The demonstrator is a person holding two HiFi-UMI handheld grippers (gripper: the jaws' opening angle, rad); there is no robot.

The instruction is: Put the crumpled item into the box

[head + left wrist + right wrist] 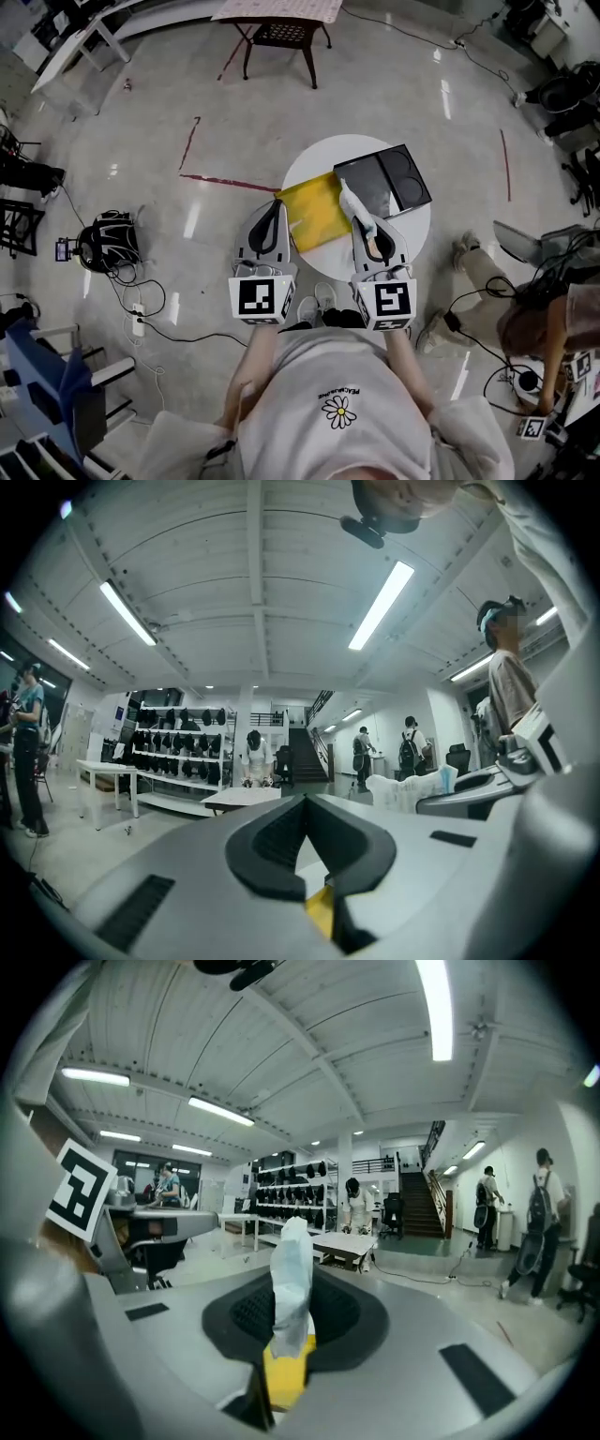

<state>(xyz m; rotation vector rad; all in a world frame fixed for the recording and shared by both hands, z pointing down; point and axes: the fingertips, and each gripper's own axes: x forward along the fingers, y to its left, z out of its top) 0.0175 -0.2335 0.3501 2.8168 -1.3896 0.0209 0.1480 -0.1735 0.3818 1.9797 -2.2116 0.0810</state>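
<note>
A white crumpled item [354, 203] sticks up out of my right gripper [367, 231], which is shut on it; in the right gripper view the crumpled item [292, 1279] stands upright between the jaws of that gripper [286, 1340]. It hangs over the near edge of the open black box [386, 183] on the round white table [305, 167]. A flat yellow sheet [314, 213] lies left of the box. My left gripper [277, 208] is shut and empty, tips at the yellow sheet's left edge. Its own view shows the jaws [305, 855] meeting, with the crumpled item [408, 791] off to the right.
A dark metal-framed table [281, 33] stands beyond the round one. A black bag and cables [108, 242] lie on the floor at left. A person [539, 323] crouches at right. Red tape lines [230, 183] mark the floor.
</note>
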